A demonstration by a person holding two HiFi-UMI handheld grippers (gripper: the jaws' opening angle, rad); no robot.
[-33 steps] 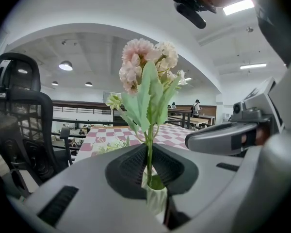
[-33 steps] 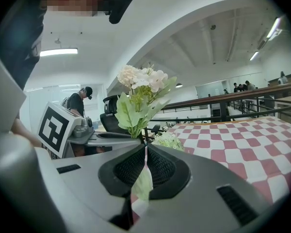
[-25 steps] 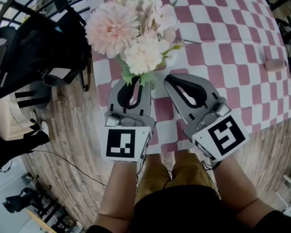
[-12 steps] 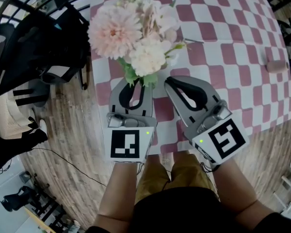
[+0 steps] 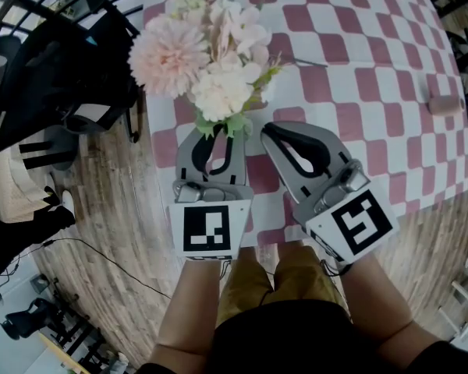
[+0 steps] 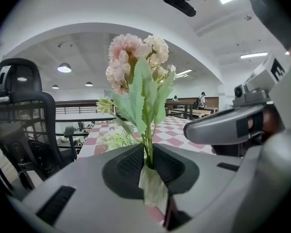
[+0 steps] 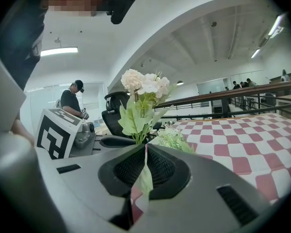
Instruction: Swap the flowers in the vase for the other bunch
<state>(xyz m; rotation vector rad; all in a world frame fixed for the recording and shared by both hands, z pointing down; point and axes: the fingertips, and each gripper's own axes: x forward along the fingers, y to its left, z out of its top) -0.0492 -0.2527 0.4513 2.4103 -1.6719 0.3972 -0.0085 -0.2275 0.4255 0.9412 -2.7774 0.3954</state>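
At the lower centre of the left gripper view, the left gripper [image 6: 148, 155] is seen clamped on the taped stems of the bunch [image 6: 131, 50]. The bunch is held upright, with its pink and cream heads in the upper centre. In the right gripper view, the right gripper [image 7: 144, 148] is closed to a slit, and a pale leaf [image 7: 145, 179] is pinched in it. In the head view, both are held side by side over the near edge of the checked table [image 5: 359, 45]. A black chair [image 5: 54, 68] is seen at the upper left.
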